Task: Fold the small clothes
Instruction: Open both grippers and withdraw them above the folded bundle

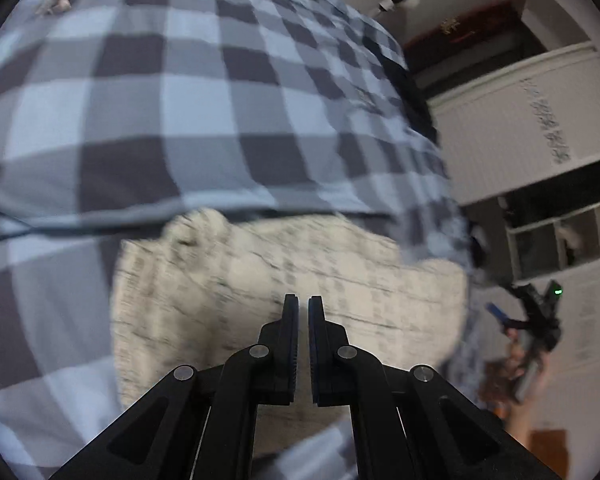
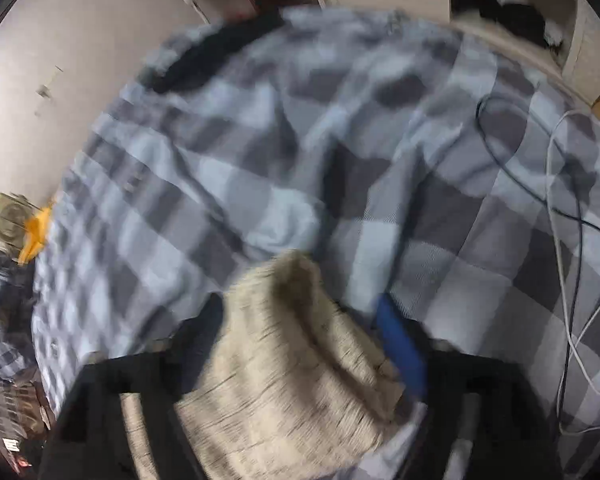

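A cream knitted garment (image 1: 284,280) lies spread on the blue-and-grey checked bedcover (image 1: 160,100). My left gripper (image 1: 303,304) hovers over the garment's near half, shut, and no cloth shows between its fingers. At the garment's right end the right gripper (image 1: 536,320) is seen from outside, held by a hand (image 1: 512,364). The right wrist view is blurred. There my right gripper (image 2: 298,304) stands open and wide, with a bunched-up part of the garment (image 2: 284,360) between the dark finger and the blue pad (image 2: 400,344). The pads do not press on it.
A white cable (image 2: 556,184) and a dark cable (image 2: 496,152) trail over the bed's right side. A black cloth (image 2: 220,52) lies at the far edge. White cupboards with open shelves (image 1: 540,232) stand beside the bed. Something orange (image 2: 36,232) sits at the left.
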